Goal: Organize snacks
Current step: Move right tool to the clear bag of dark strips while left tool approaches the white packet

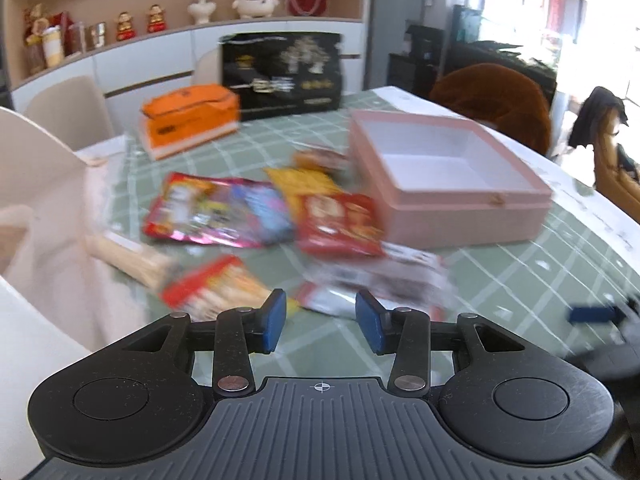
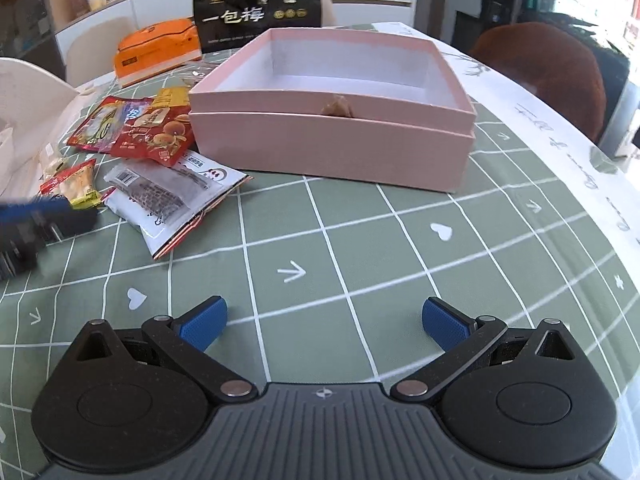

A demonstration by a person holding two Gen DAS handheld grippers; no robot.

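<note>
Your left gripper (image 1: 321, 325) hangs with its blue pads parted and nothing between them, low over the snack pile. Just beyond its tips lies the white-and-silver packet (image 2: 168, 196), with the small red-and-cream packet (image 1: 216, 288) ahead to the left. Farther ahead sit the red orange-print bag (image 2: 158, 136) and the pink-edged bag (image 1: 216, 212), and ahead to the right stands the pink box (image 2: 332, 136), open and bare inside. Your right gripper (image 2: 324, 322) is spread wide over bare green cloth, the box straight ahead and the snacks off to its left.

These packets look light, thin and crinkly, likely slippery, with contents that may crush. Take each by a sealed edge or corner, not across the middle.

The left view is smeared, so labels and packet edges there are hard to read. The bags overlap, hiding how many lie underneath. A small brown item on the box's front seam stays unclear.
</note>
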